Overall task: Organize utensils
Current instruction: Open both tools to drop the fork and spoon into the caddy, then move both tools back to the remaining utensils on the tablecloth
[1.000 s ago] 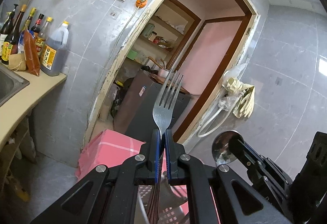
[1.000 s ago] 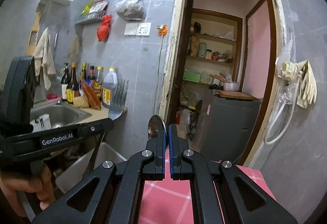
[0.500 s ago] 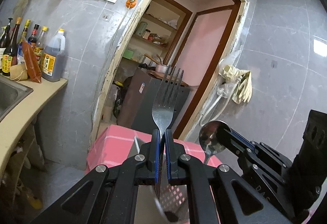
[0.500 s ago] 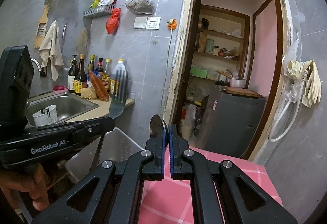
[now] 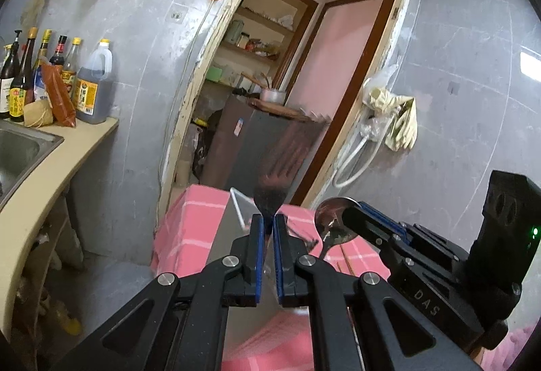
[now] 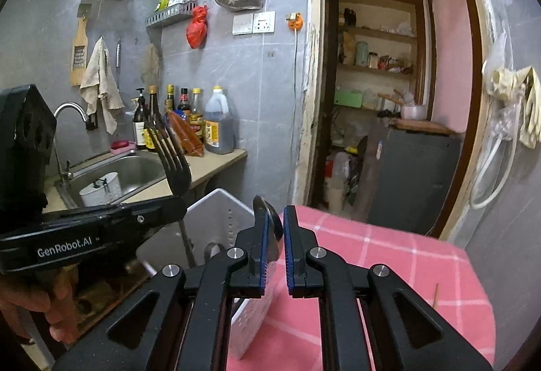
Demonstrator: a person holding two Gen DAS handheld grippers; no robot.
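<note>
Over pink-checked table (image 6: 389, 256), beside sink counter (image 6: 216, 161): both tools raised above white basket (image 6: 219, 212).
Left gripper (image 5: 267, 229): jaws narrow, pinching fork (image 5: 270, 198) at neck; tines up, motion-blurred in own view, sharp in right view (image 6: 172, 161).
Right gripper (image 6: 275, 225): gap a bit wider than the left's; spoon (image 6: 267, 218) between pads, bowl against left pad, grip looks loose. Same spoon in left view (image 5: 333, 222), bowl up, handle hanging down.
Utensil location: both in the air above basket, neither inside yet.
Step (judged): lowering fork and spoon into basket.
How to do well: handles down first, kept near vertical; aim into basket opening, not at rim; one at a time so tools don't collide; open only once handle tip is inside; watch spoon, may slip early.
Hidden: basket interior and any compartments not visible; lower handles blocked by gripper bodies.
Cut off: basket bottom, table front edge.
Unclear: thin sticks on cloth (image 5: 345, 264), maybe chopsticks; whether spoon is firmly held.
</note>
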